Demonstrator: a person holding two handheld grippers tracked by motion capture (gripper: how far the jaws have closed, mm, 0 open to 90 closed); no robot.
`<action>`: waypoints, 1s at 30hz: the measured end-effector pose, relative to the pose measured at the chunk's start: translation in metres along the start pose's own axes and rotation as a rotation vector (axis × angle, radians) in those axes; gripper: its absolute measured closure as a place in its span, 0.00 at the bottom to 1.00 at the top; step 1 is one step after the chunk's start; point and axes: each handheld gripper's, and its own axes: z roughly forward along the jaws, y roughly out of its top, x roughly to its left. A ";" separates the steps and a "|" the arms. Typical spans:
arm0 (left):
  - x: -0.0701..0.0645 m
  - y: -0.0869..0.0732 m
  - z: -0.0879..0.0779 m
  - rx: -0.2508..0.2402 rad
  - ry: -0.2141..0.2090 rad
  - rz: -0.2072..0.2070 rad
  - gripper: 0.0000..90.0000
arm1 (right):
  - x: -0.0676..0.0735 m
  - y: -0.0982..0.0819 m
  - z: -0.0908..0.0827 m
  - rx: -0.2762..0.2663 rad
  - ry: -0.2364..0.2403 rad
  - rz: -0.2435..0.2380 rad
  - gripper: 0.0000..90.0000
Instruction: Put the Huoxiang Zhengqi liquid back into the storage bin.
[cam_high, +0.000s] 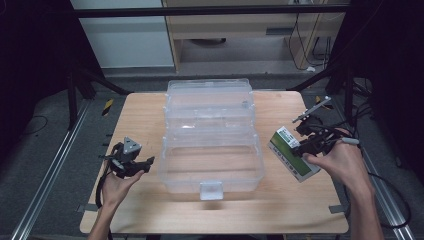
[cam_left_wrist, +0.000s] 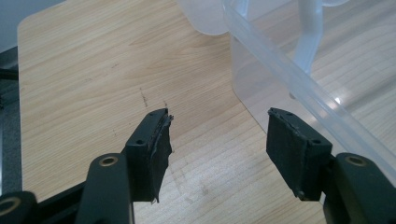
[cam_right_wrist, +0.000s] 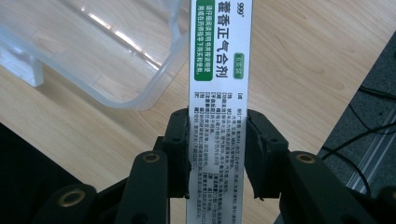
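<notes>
We see a wooden table (cam_high: 150, 210) bearing a clear plastic box (cam_high: 210, 150), its lid thrown back toward the far edge so that the trays stand open from above; this leaves the inside free for whatever is to go in.

The right gripper (cam_high: 305, 145) holds a green-and-white medicine carton (cam_high: 292, 152) to the right of the box, apart from its wall and, as we judge, lifted off the table; in the right gripper view the jaws press on the two long faces of the carton (cam_right_wrist: 219, 93), near its lower end, so that the printed length projects forward past the tips; held thus, the free end can be led over the rim first. The near corner of the box (cam_right_wrist: 135, 93) lies just left of the carton in that view.

The left gripper (cam_high: 132, 162) rests in the left hand (cam_high: 117, 187) near the left wall of the box; its jaws stand wide apart with nothing between them, bare table showing in the gap (cam_left_wrist: 217, 154); the box wall (cam_left_wrist: 299, 93) passes just to their right, untouched. We judge that it waits there to steady the box should the carton nudge it.

The step in hand, as we read it, is carrying the carton into the box.
</notes>
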 end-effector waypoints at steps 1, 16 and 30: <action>0.000 0.000 0.000 0.000 0.000 0.001 0.44 | 0.000 0.002 -0.001 -0.005 0.002 -0.012 0.72; 0.001 0.000 0.000 0.000 0.002 -0.001 0.44 | 0.012 0.022 -0.016 -0.063 0.074 -0.134 0.72; 0.002 -0.001 -0.001 -0.001 0.003 -0.006 0.44 | 0.031 0.044 -0.015 -0.086 0.124 -0.264 0.71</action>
